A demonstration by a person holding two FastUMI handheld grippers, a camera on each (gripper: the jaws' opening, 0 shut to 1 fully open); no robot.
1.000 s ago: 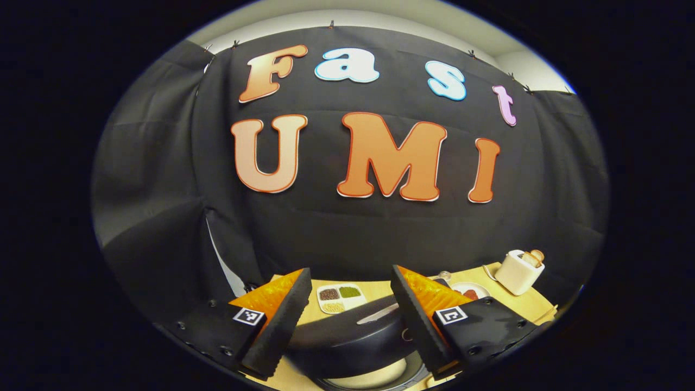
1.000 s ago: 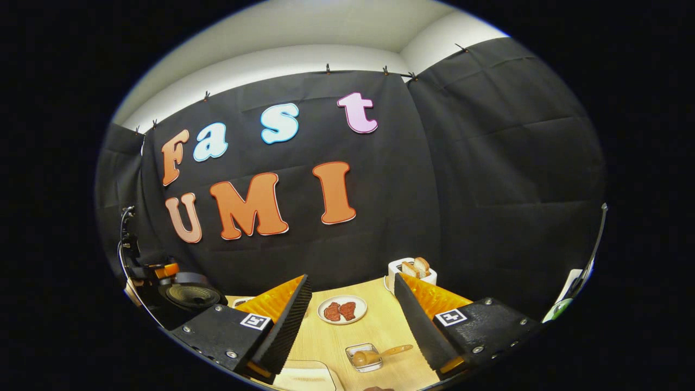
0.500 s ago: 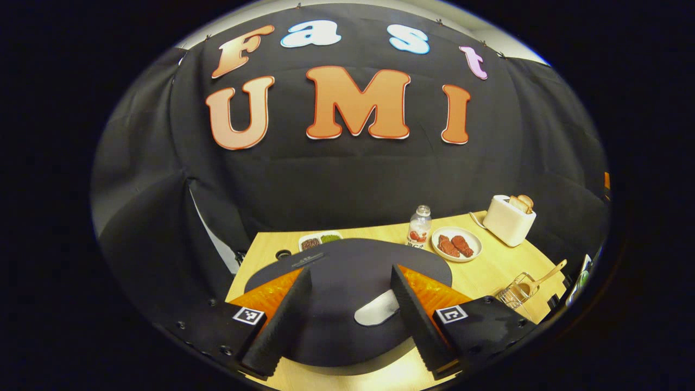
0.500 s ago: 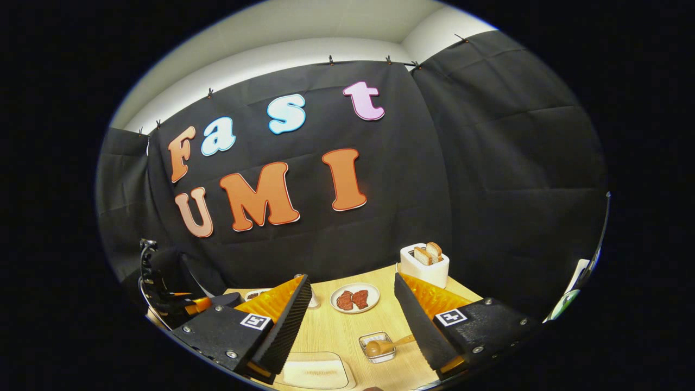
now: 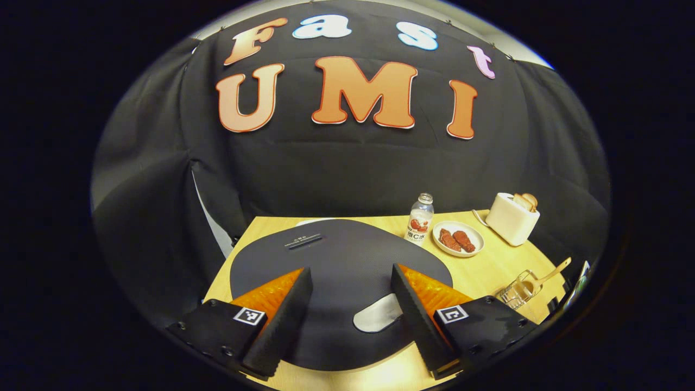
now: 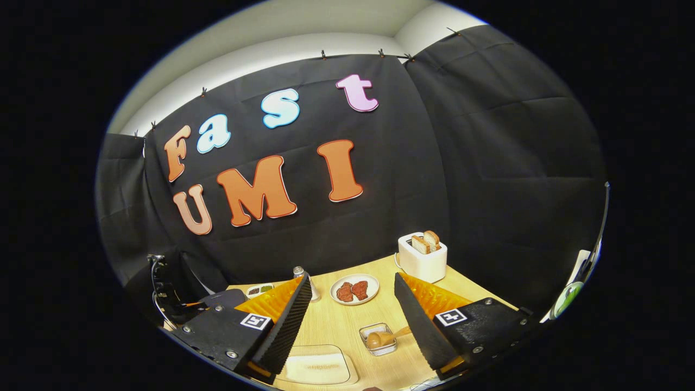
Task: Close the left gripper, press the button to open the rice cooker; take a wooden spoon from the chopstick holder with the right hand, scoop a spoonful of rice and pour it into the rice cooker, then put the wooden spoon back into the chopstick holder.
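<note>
Left gripper (image 5: 347,304) spread wide above closed rice cooker lid (image 5: 336,260), holding nothing; silver button (image 5: 377,317) just inside right finger. Right gripper (image 6: 350,320) agape, empty; wooden spoon (image 6: 386,338) in holder right of cooker.

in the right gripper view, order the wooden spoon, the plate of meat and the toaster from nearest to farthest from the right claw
1. Wooden spoon, just ahead between the claw's fingers.
2. Plate of meat, farther up the middle.
3. Toaster, farthest, toward the right.
</note>
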